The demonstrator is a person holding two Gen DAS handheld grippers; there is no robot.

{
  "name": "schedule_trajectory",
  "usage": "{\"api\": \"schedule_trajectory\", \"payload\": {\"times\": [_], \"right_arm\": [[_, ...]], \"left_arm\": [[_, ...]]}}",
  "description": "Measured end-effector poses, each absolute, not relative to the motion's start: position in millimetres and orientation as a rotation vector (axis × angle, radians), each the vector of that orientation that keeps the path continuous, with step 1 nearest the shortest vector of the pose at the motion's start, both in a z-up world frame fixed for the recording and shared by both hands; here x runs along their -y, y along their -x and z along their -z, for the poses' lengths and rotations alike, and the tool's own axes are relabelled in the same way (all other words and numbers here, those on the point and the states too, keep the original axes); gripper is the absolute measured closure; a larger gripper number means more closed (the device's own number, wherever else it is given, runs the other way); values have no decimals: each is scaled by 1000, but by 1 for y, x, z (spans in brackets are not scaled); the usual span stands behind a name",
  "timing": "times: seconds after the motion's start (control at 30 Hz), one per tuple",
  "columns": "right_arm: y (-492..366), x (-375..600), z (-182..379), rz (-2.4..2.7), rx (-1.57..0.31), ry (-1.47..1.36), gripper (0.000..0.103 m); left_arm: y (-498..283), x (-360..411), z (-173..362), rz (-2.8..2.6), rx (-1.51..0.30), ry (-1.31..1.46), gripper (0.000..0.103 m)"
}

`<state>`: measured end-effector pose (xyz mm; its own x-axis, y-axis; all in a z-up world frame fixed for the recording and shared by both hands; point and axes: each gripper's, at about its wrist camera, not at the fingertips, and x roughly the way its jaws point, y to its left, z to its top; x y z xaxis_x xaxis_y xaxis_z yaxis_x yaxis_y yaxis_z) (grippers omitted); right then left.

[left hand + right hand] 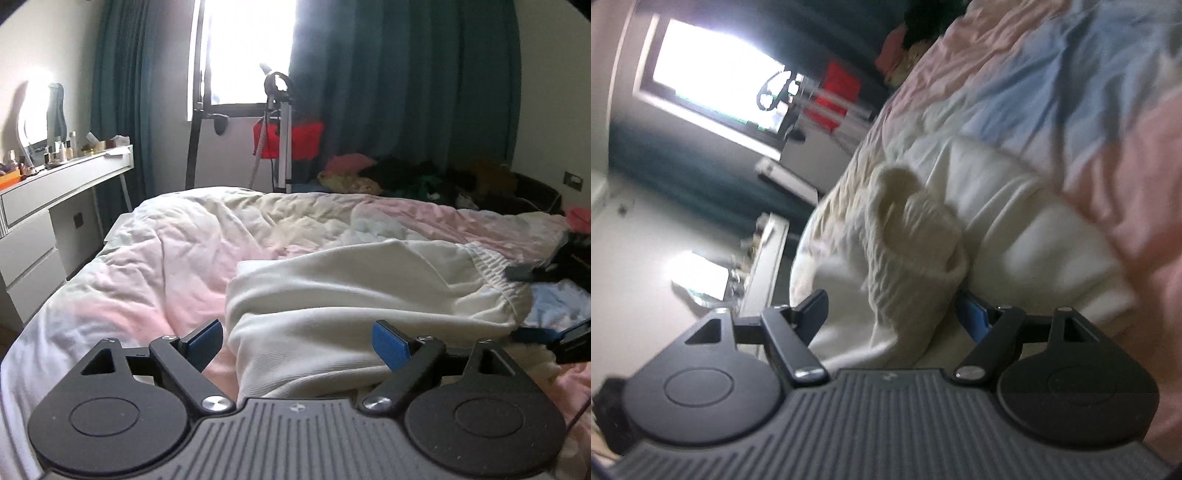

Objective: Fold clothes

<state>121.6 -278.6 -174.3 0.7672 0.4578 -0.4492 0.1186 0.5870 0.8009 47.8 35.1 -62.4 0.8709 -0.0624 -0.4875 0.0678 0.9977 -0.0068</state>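
A cream-white garment (354,291) with a ribbed elastic waistband lies rumpled on the bed, folded over itself. My left gripper (297,341) is open, its blue-padded fingers spread wide, with the garment's near edge between them. In the tilted, blurred right wrist view, my right gripper (892,308) is open with the garment's ribbed waistband (908,236) bunched between its spread fingers. The right gripper also shows at the right edge of the left wrist view (546,338), next to the waistband.
The bed has a wrinkled pink, white and blue duvet (159,266). A pile of dark and coloured clothes (424,177) lies at its far side. A white dresser (55,206) with bottles stands left. A red bag (291,138) and a metal stand are under the window.
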Motion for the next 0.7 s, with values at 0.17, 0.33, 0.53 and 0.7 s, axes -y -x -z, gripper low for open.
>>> {"api": "schedule_trajectory", "payload": {"times": [0.17,0.33,0.53,0.7], "right_arm": [[-143,253,181,-135,-725,-753,54],[-128,217,143,-93,-560,-413,71],[-118,247,114,-58,-410,-453,72],[-129,292,160,88,-578,-594,63]], "left_arm": [[-51,-33,68,52,-491,-27,14],[-49,-29,67,50,-474,-49,14],[-46,-26,72,51,-473,-60,14],[-53,-29,80,75,-518,13,14]]}}
